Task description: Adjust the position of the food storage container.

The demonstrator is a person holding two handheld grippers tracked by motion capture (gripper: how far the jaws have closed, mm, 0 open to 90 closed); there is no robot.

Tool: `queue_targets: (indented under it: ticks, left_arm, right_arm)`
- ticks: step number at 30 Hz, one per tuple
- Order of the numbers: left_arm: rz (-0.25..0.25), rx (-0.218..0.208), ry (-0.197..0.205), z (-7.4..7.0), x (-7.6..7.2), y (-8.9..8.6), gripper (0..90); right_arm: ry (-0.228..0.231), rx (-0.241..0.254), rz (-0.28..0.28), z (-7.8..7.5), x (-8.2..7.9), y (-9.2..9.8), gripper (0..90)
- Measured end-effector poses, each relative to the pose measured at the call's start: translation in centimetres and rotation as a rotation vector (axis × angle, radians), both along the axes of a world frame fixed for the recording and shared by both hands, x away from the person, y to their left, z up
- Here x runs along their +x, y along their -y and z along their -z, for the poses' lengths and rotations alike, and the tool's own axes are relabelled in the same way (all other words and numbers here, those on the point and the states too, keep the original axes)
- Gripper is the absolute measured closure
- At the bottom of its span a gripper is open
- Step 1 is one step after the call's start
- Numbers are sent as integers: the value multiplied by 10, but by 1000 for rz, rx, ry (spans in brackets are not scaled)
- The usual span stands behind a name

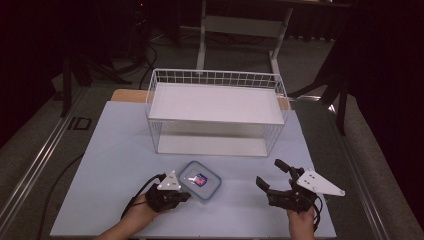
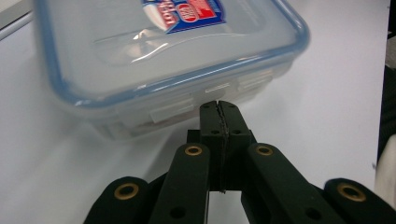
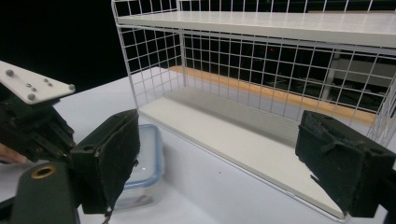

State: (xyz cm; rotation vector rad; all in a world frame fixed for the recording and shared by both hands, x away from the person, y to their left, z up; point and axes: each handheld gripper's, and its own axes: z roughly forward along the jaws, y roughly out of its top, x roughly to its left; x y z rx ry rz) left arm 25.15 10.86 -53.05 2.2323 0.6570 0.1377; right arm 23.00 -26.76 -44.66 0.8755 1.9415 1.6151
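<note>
Looking down from the high view, I kept the left tool (image 1: 181, 196) pressed together against the lidded container (image 1: 200, 180) on the table (image 1: 115, 150), its own view showing tips meeting the container's latch (image 2: 180, 108), while the right tool (image 3: 219, 163) waited apart facing the wire rack (image 3: 280, 60).

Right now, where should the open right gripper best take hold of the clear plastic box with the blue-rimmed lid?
Probably across the short sides of the clear plastic box, coming from above. It lies flat and low on the table, lid up, so the open right gripper could likely straddle it.
</note>
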Motion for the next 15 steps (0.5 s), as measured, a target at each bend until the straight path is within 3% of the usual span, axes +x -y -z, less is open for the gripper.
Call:
queue_targets:
  ticks: [5,9,12,15]
  left_arm:
    - [23,-23,-7,-1,-2,6,900]
    - [14,-55,9,-14,-11,-7,900]
    - [-40,-81,51,-26,-12,-23,900]
    - [-114,-77,84,-32,-2,-42,900]
  right_arm:
    - [0,-5,-3,0,-1,1,139]
    - [-5,-5,-3,1,0,1,139]
    - [-7,-10,-2,1,0,0,140]
    - [-5,-19,-5,1,0,-2,139]
